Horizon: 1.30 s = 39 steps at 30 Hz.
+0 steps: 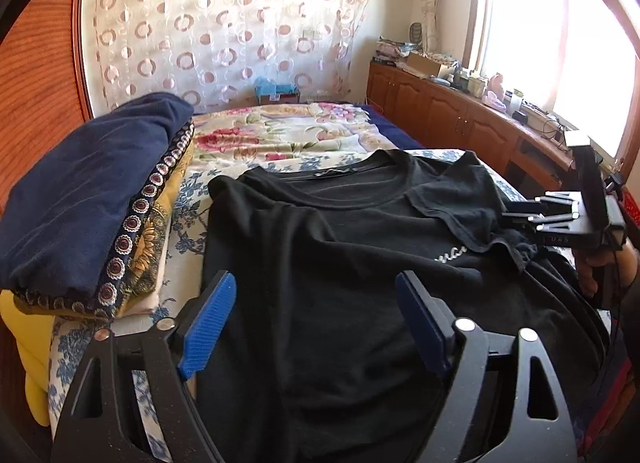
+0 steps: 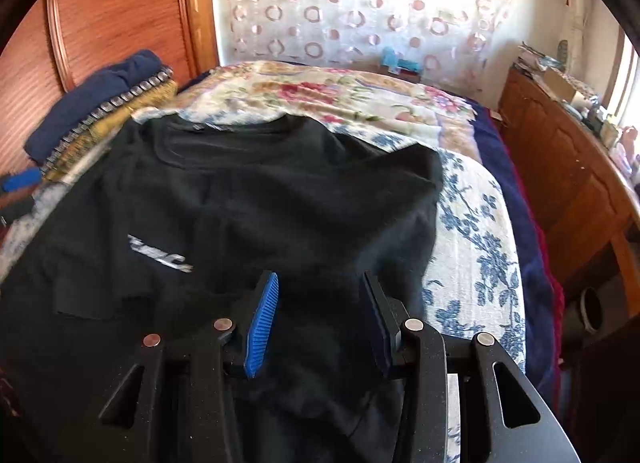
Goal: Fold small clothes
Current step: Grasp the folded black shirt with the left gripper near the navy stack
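Observation:
A black T-shirt (image 1: pixel 320 231) with white lettering (image 1: pixel 452 253) lies face up on the bed, collar toward the far end. Its right sleeve (image 1: pixel 460 191) is folded inward over the chest. My left gripper (image 1: pixel 314 283) hovers open and wide over the shirt's lower left part, with nothing between its blue pads. In the right wrist view my right gripper (image 2: pixel 319 281) stands open, its jaws partly apart above the shirt (image 2: pixel 240 191) near its right side. The right gripper (image 1: pixel 524 211) also shows at the shirt's right edge, held by a hand.
A stack of folded textiles topped by a navy cloth (image 1: pixel 88 191) sits left of the shirt. The bed (image 1: pixel 280 135) has floral covers. A wooden cabinet (image 1: pixel 460 111) with clutter runs along the right under a window. A wooden panel (image 2: pixel 120 11) stands at the left.

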Each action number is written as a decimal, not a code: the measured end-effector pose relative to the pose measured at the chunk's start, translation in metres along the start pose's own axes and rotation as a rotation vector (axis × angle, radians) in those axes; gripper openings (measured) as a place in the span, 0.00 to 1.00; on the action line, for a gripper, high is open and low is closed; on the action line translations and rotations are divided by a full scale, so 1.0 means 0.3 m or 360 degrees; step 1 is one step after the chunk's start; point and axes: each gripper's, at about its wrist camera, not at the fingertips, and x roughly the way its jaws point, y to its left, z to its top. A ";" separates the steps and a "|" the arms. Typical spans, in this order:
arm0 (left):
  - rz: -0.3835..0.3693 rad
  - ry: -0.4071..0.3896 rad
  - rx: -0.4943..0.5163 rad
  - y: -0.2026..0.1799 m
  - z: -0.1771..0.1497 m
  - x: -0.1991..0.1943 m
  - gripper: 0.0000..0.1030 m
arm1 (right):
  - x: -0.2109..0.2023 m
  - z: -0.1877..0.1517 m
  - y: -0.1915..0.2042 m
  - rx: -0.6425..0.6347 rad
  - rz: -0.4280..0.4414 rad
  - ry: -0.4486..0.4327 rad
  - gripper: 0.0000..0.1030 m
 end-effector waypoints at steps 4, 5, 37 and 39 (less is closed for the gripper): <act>-0.0019 0.0051 0.0003 0.050 0.038 0.038 0.64 | 0.027 -0.009 -0.009 0.0038 0.0015 0.0006 0.43; -0.0026 0.0063 0.0005 0.056 0.047 0.050 0.62 | 0.019 -0.010 -0.015 0.0046 0.0023 -0.0004 0.43; 0.0030 0.0370 0.0032 0.111 0.145 0.365 0.06 | 0.036 -0.046 -0.039 0.0035 0.0005 -0.0009 0.45; 0.0026 0.0332 0.0017 0.131 0.161 0.333 0.05 | 0.036 -0.047 -0.039 0.0034 0.0004 -0.0009 0.45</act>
